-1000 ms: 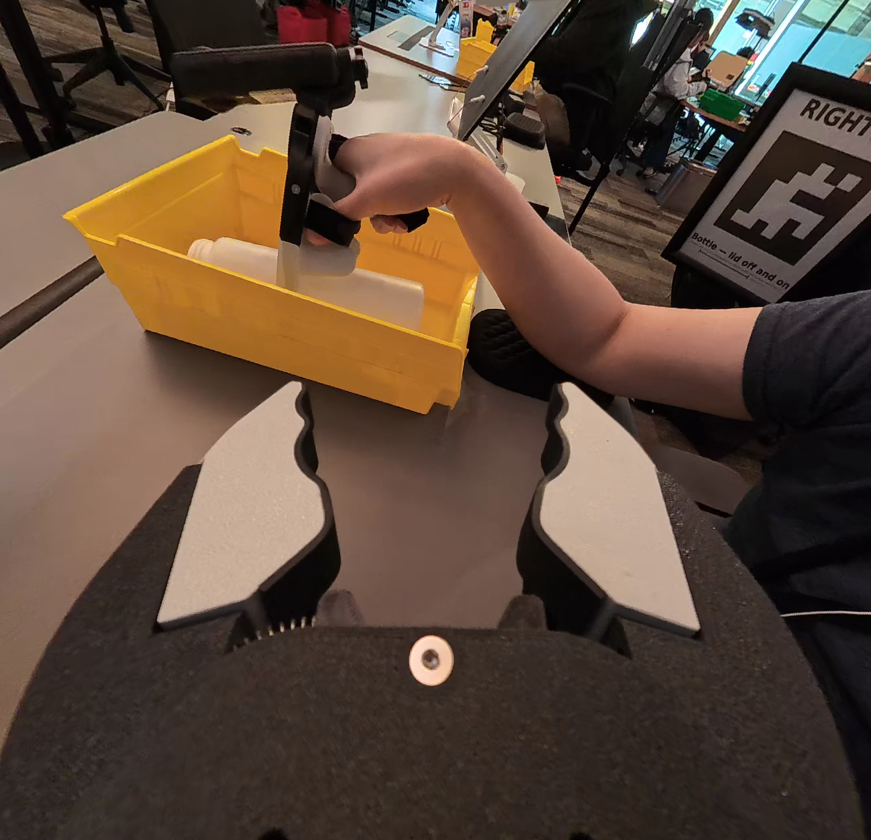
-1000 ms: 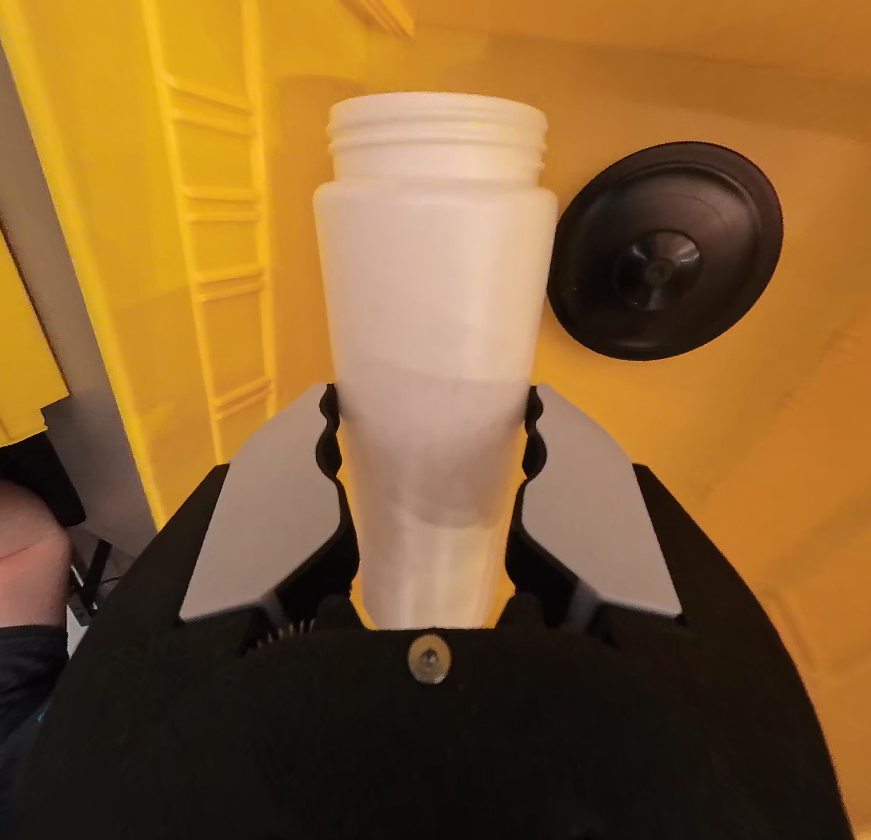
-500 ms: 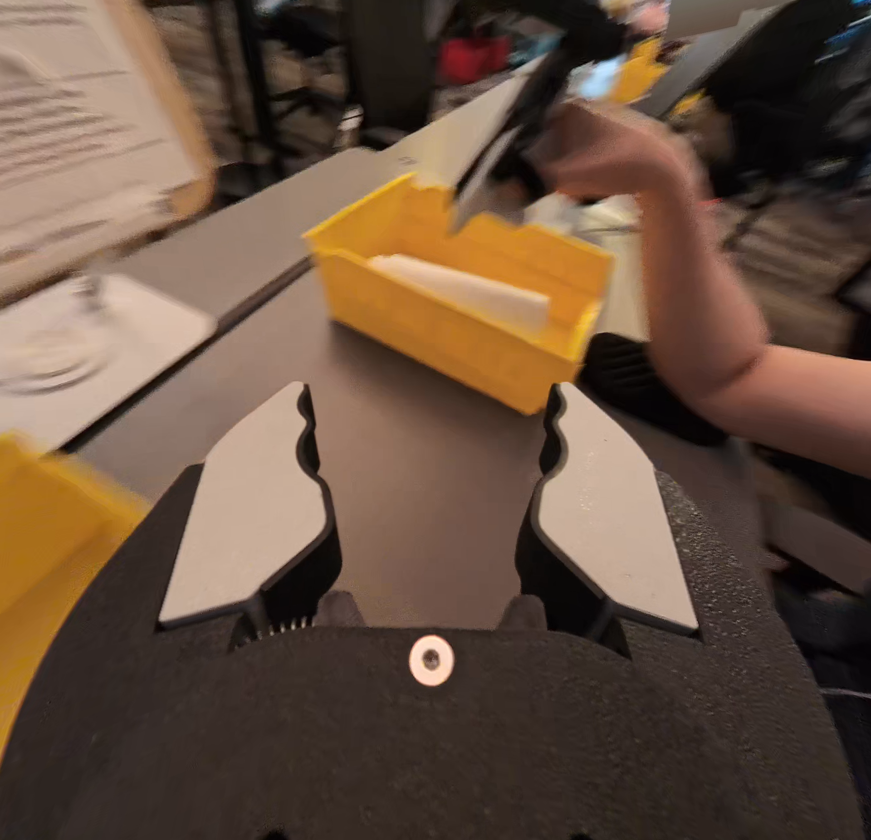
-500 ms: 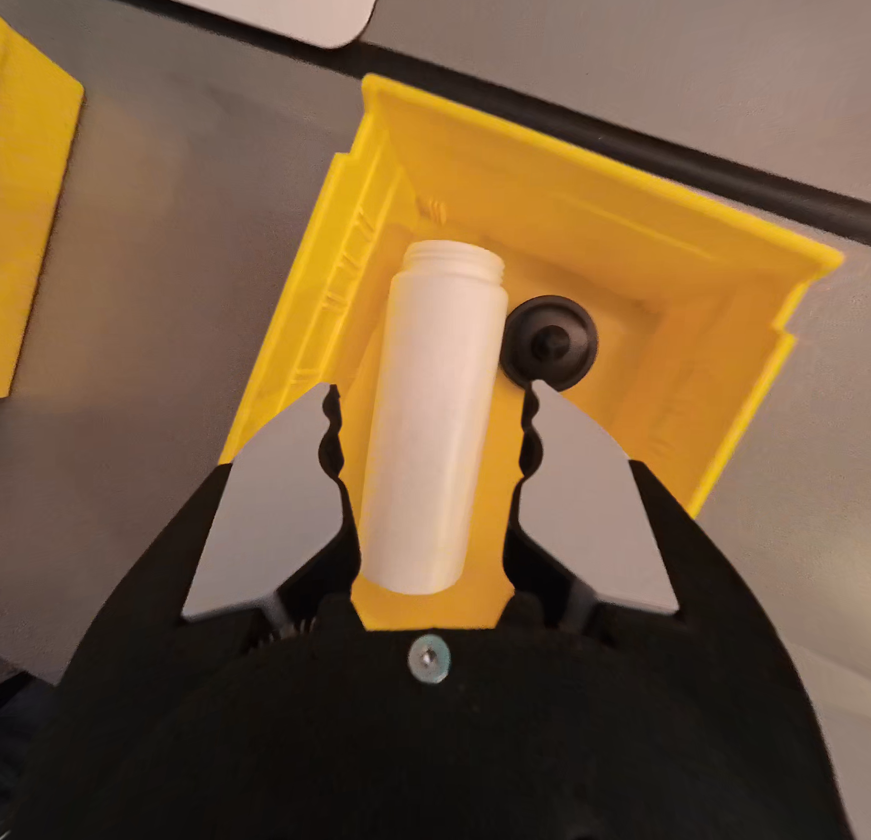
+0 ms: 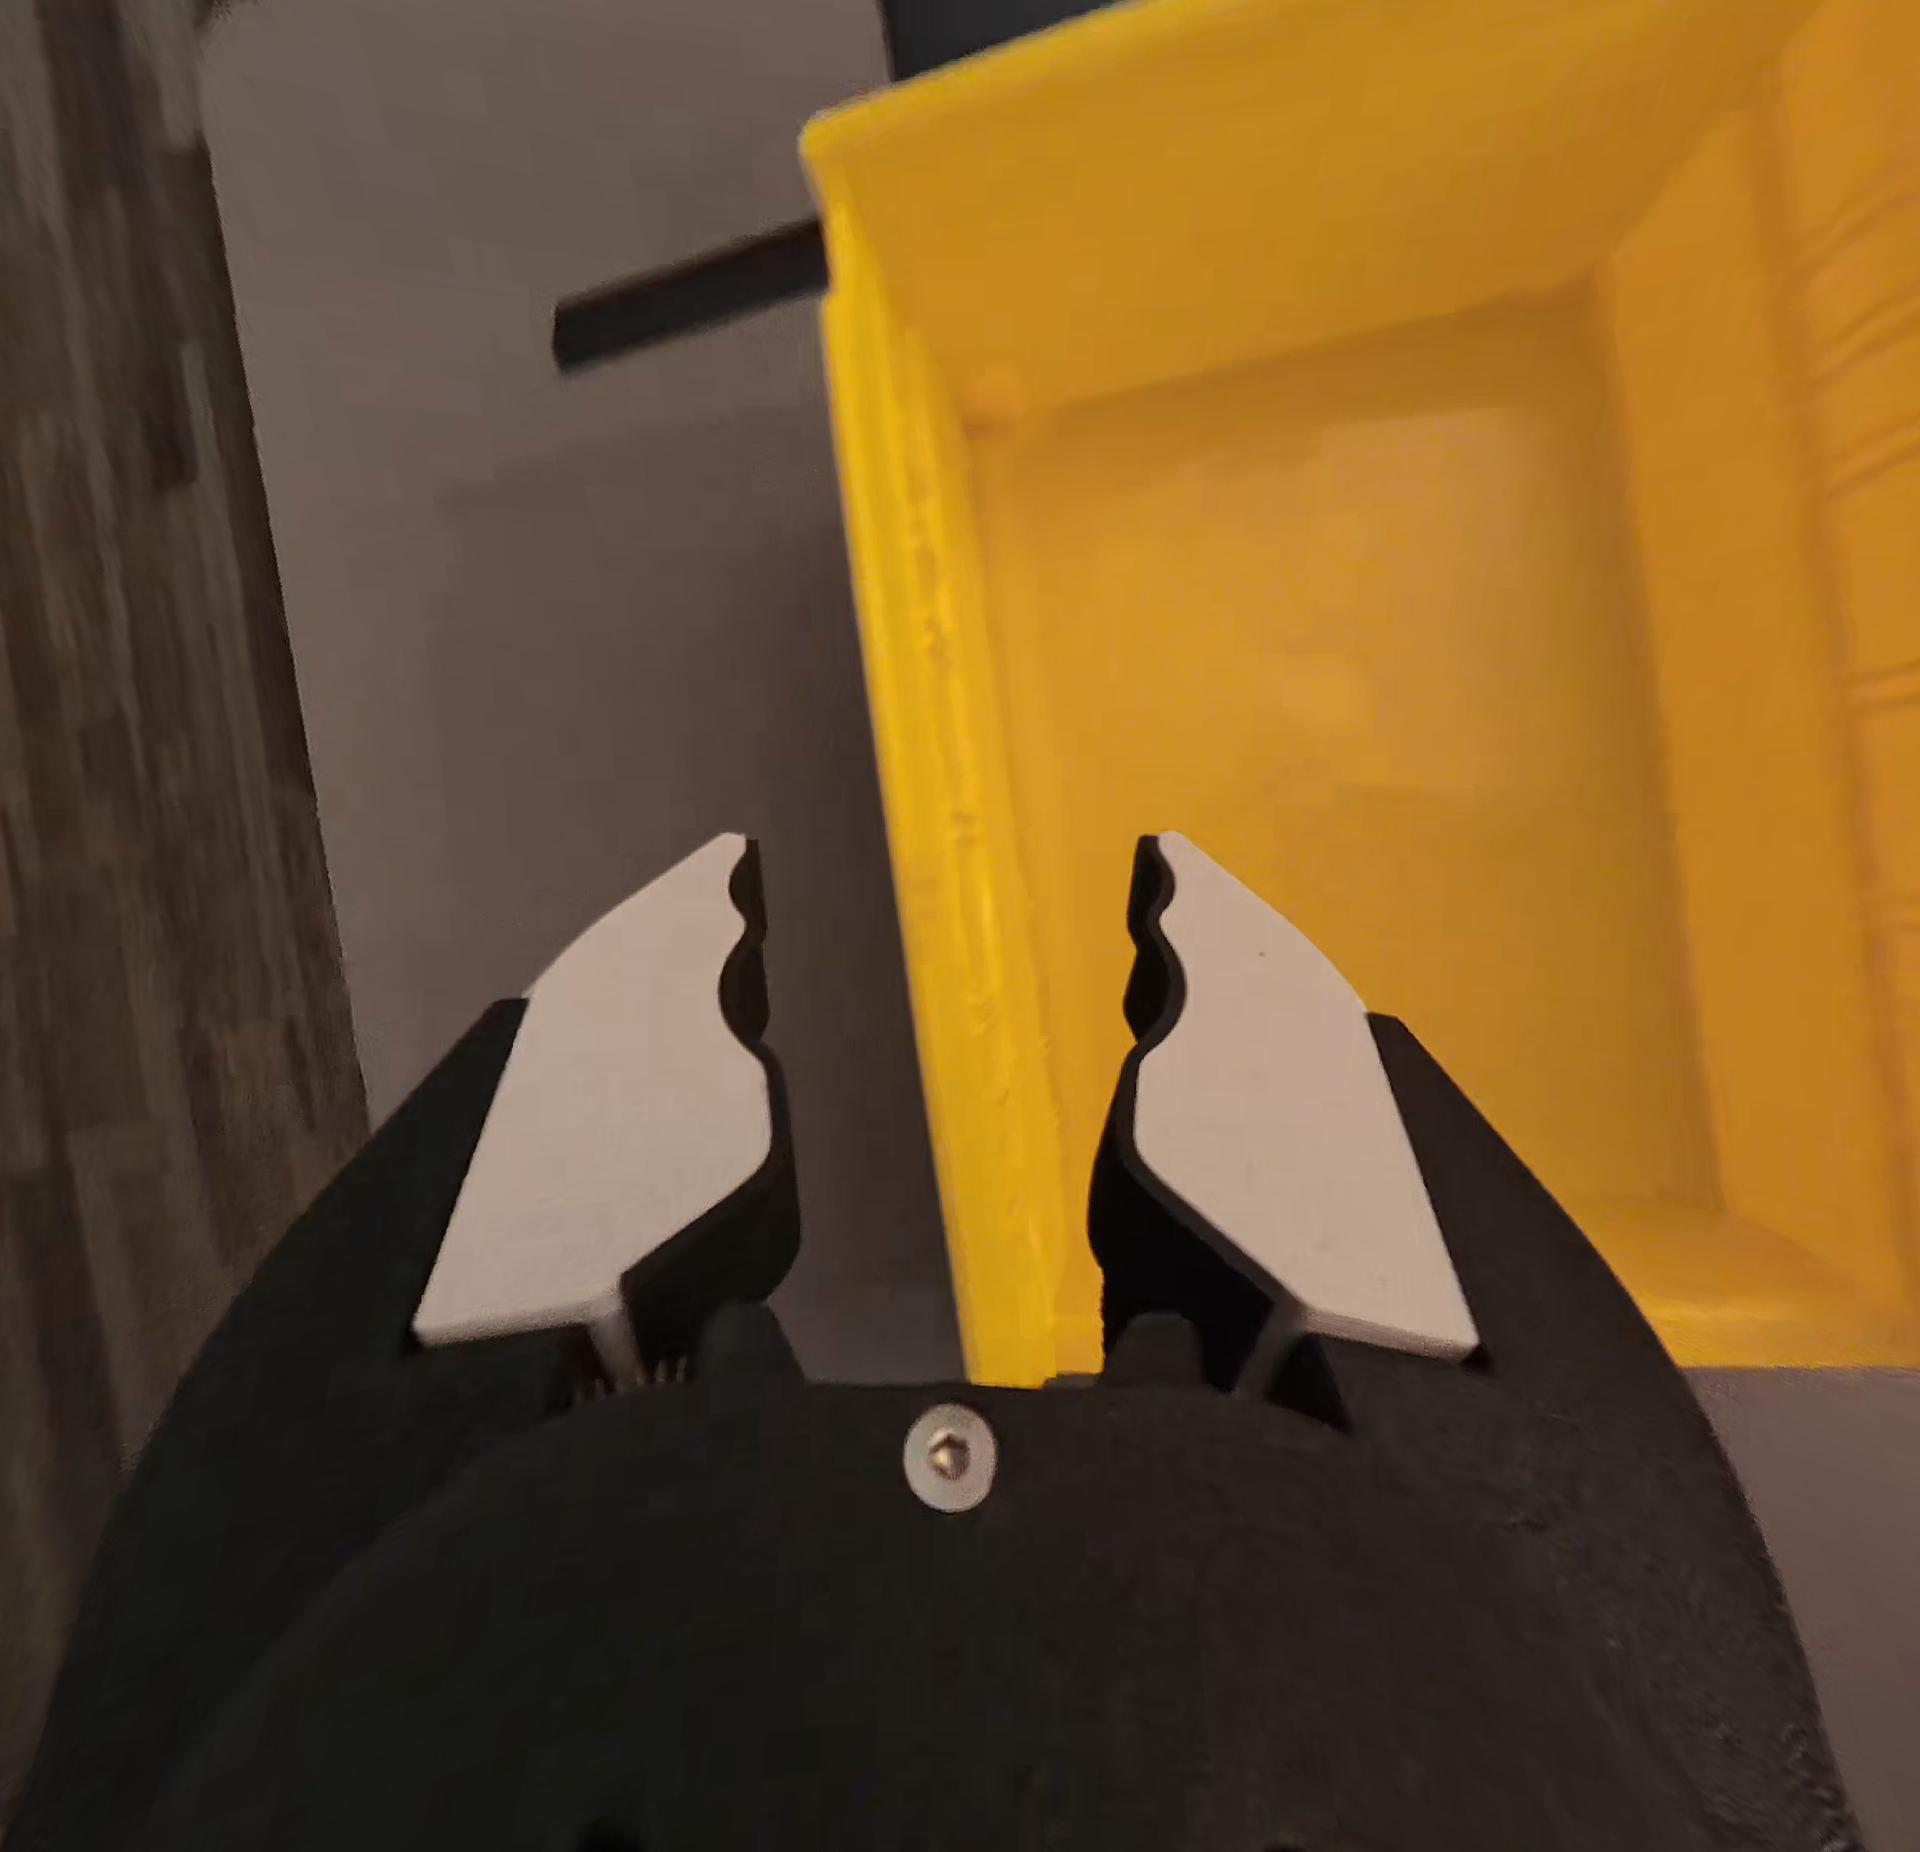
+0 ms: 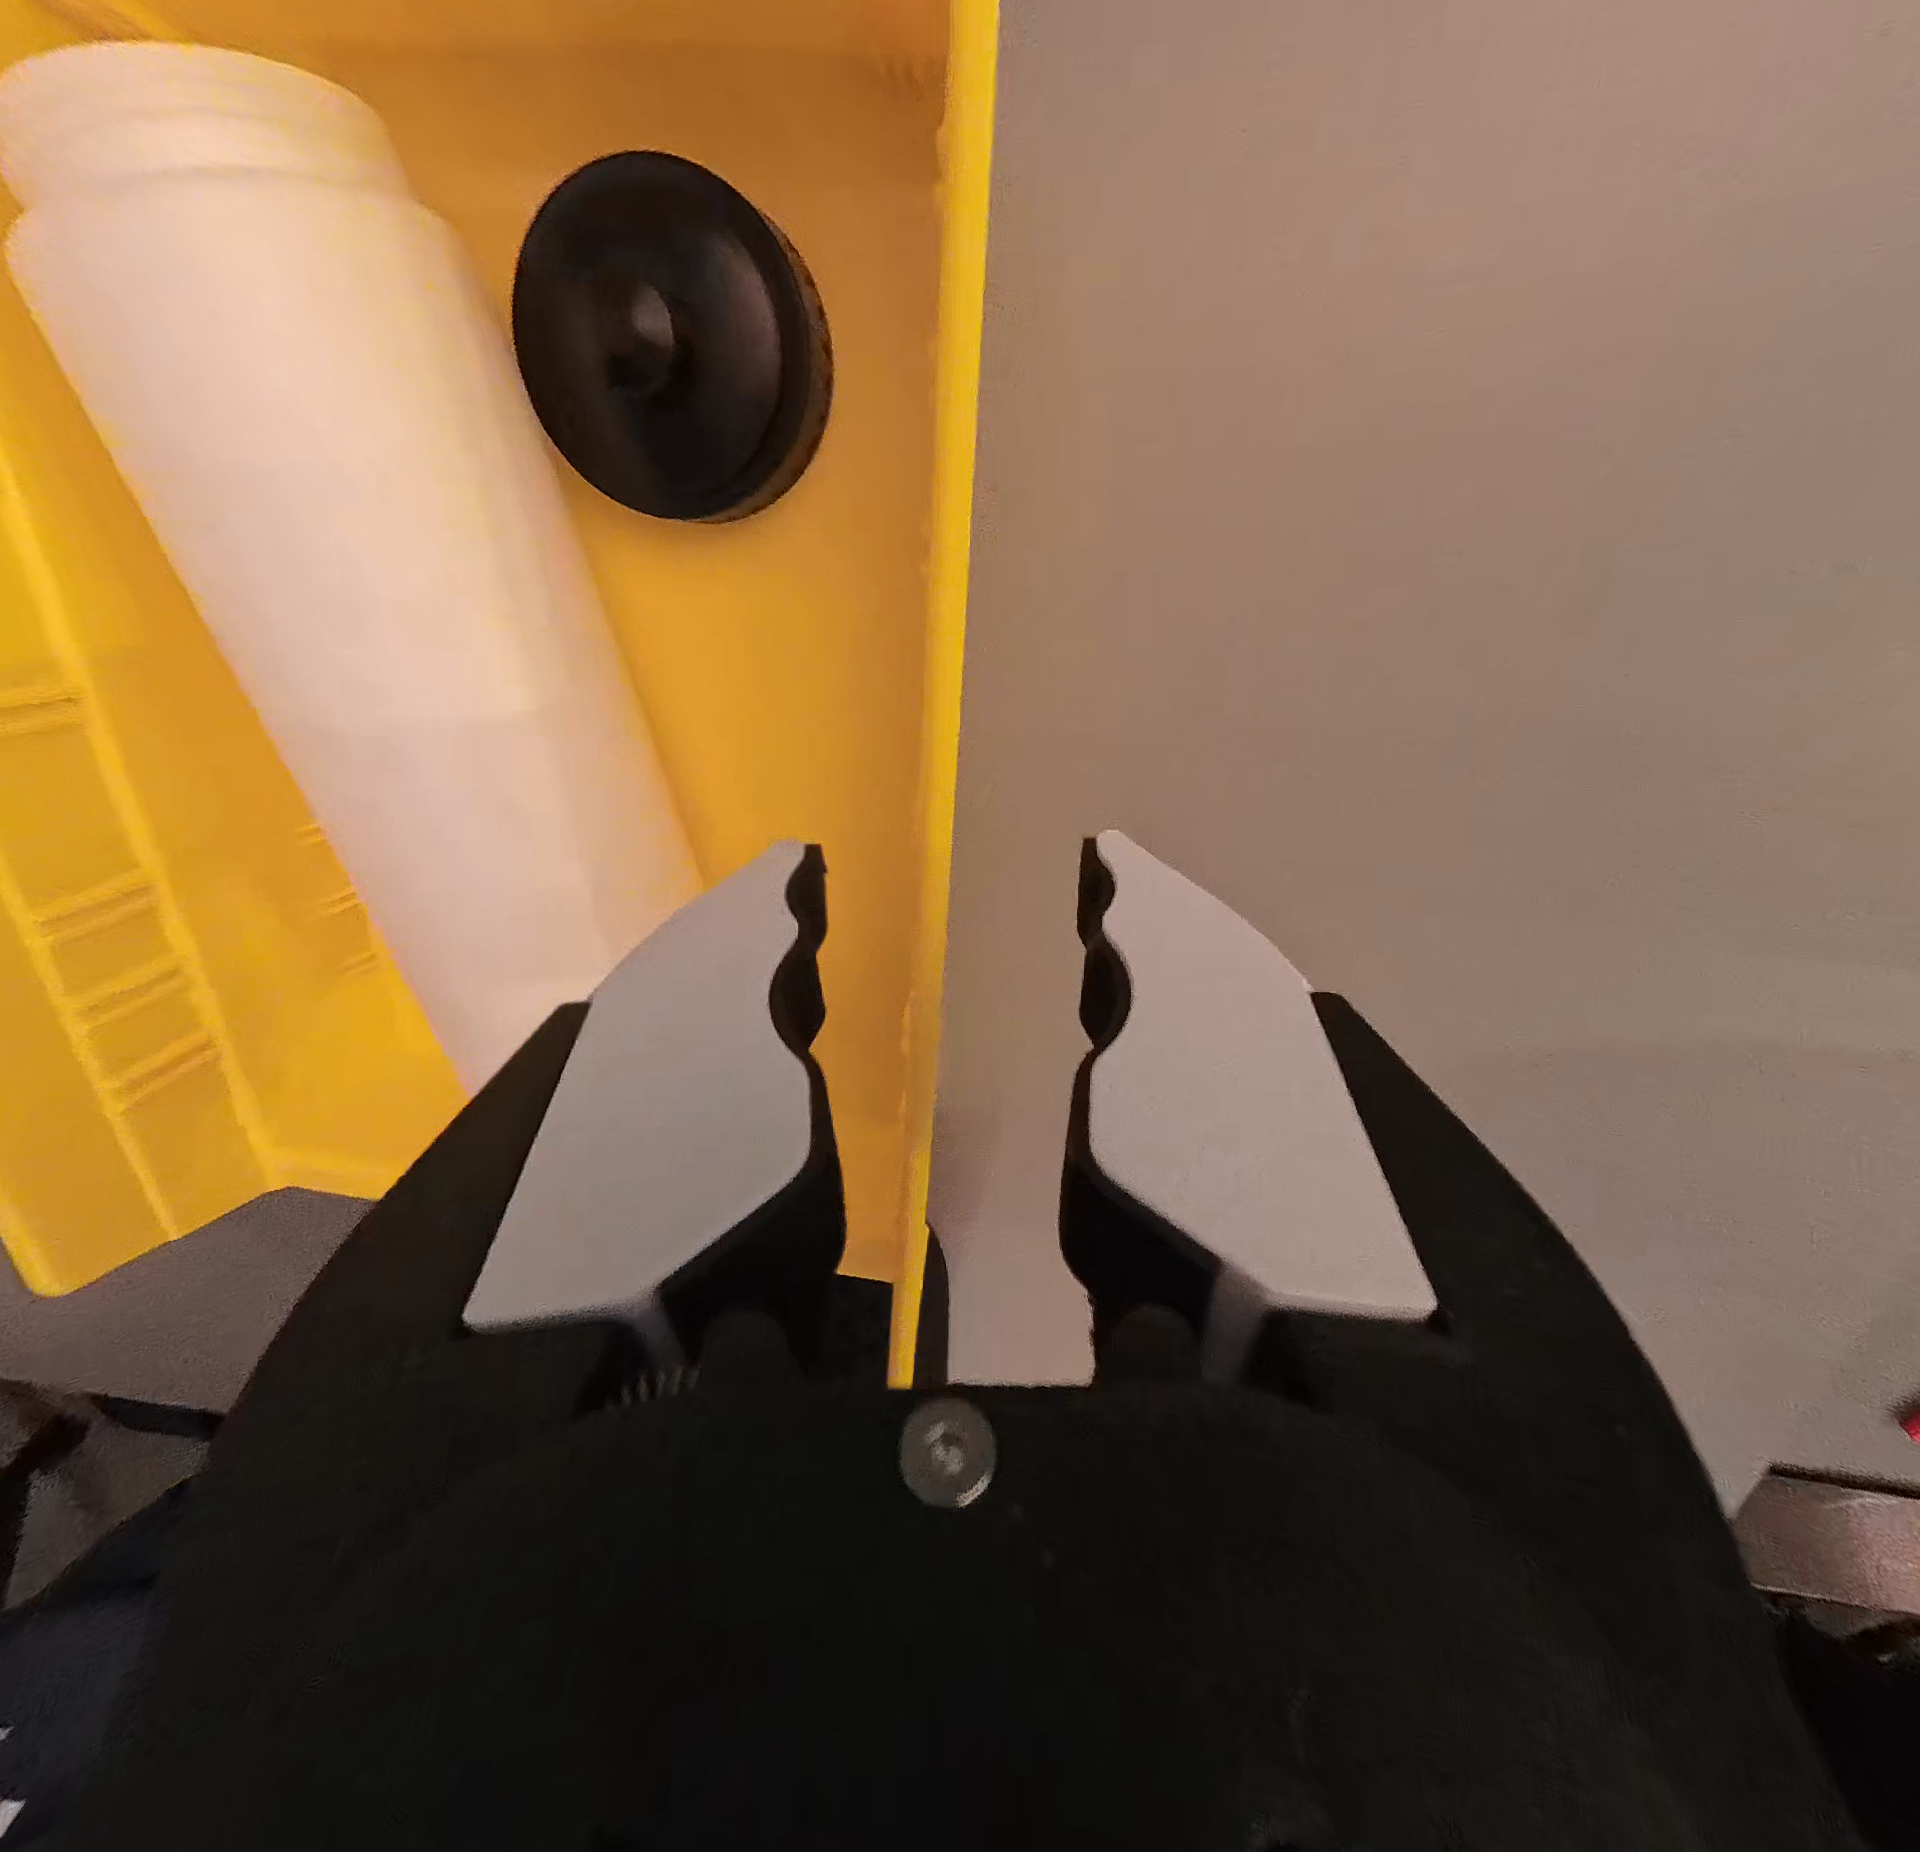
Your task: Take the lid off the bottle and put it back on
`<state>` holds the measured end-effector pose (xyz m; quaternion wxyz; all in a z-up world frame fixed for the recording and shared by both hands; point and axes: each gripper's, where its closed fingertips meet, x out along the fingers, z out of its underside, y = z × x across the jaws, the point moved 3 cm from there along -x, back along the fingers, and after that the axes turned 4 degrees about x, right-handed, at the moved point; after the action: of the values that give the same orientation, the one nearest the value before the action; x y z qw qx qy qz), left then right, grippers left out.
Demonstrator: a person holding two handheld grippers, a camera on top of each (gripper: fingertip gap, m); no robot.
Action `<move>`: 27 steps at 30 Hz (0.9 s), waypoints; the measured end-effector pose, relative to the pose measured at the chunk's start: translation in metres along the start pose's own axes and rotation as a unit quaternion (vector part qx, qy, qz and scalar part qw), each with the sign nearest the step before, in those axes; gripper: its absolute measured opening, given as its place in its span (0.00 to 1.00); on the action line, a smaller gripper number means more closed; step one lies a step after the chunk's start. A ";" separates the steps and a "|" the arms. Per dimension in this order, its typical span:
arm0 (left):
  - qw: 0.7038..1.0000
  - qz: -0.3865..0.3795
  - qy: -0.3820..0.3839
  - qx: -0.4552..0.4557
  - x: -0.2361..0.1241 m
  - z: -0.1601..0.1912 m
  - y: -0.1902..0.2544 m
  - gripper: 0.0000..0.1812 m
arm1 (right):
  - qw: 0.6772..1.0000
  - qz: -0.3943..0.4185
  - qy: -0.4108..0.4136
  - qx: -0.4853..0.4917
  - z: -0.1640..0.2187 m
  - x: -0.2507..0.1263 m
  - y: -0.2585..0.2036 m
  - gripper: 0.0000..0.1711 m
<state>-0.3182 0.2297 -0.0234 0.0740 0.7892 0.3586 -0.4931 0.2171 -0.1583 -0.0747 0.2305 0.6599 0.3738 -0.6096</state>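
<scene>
L wrist view: my left tool (image 5: 945,857) is open approx. halfway w/ nothing between the jaws, pointing steeply down. The near-left wall of a yellow bin (image 5: 935,763) runs straight up between the fingers, one finger outside over the grey worktop (image 5: 582,576), the other over the bin's interior. What shows of this bin's floor is bare; no bottle or lid here. Frame is a bit smeared, so I won't call contact w/ the wall.

R wrist view: my right tool (image 6: 951,857) is also open, holding nothing, aimed down, straddling the right wall of another yellow bin (image 6: 961,452); pale worktop (image 6: 1455,555) at 3 o'clock. The white plastic bottle (image 6: 343,514) lies on its side in the bin, at 10 o'clock from the fingertips, its threaded neck toward 11 o'clock, uncapped. The black round lid (image 6: 670,337) sits just beside the neck, at 11–12 o'clock, looks to be leaning on the wall, underside w/ centre boss facing me.

My read: bottle prob. light, empty, smooth, so it may roll and flex if squeezed hard. Take it mid-body across the width. Lid is stiff and thin, so pinch across its rim.
</scene>
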 end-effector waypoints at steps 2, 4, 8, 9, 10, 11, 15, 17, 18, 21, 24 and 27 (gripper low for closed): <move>1.000 0.000 -0.021 -0.021 0.011 0.008 -0.010 0.35 | 1.000 0.002 -0.018 0.000 0.001 0.007 0.001 0.24; 0.998 0.014 -0.045 -0.038 0.021 0.015 -0.012 0.32 | 0.999 0.002 -0.034 0.001 0.002 0.014 0.002 0.16; 0.995 0.031 -0.089 -0.039 0.041 0.027 -0.011 0.30 | 0.998 -0.027 -0.057 -0.006 0.004 0.022 -0.005 0.04; 0.994 0.034 -0.097 -0.039 0.046 0.029 -0.011 0.30 | 0.998 -0.026 -0.057 -0.006 0.004 0.022 -0.005 0.04; 0.993 0.038 -0.102 -0.040 0.050 0.031 -0.011 0.28 | 0.998 -0.025 -0.057 -0.006 0.004 0.022 -0.004 0.04; 0.992 0.044 -0.107 -0.043 0.053 0.033 -0.010 0.27 | 0.998 -0.026 -0.057 -0.003 0.004 0.022 -0.004 0.04; 0.987 0.075 -0.132 -0.053 0.063 0.039 -0.004 0.24 | 0.998 -0.032 -0.057 0.005 0.004 0.022 -0.005 0.05; 0.984 0.096 -0.142 -0.051 0.065 0.042 0.001 0.13 | 0.998 -0.034 -0.057 0.009 0.004 0.021 -0.005 0.05; 0.982 0.108 -0.144 -0.051 0.066 0.043 0.004 0.10 | 0.998 -0.033 -0.058 0.009 0.004 0.021 -0.005 0.05; 0.980 0.126 -0.147 -0.050 0.066 0.042 0.010 0.04 | 0.998 -0.029 -0.059 0.010 0.005 0.021 -0.005 0.04; 0.979 0.131 -0.150 -0.039 0.065 0.041 0.015 0.03 | 0.998 -0.031 -0.061 0.010 0.005 0.021 -0.008 0.04; 0.978 0.139 -0.156 -0.016 0.063 0.038 0.029 0.04 | 0.997 -0.038 -0.061 0.008 0.003 0.022 -0.016 0.05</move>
<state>-0.3112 0.2217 -0.1018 0.2095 0.7434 0.2371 -0.5893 0.2022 -0.1465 -0.0941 0.2247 0.6086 0.3789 -0.6599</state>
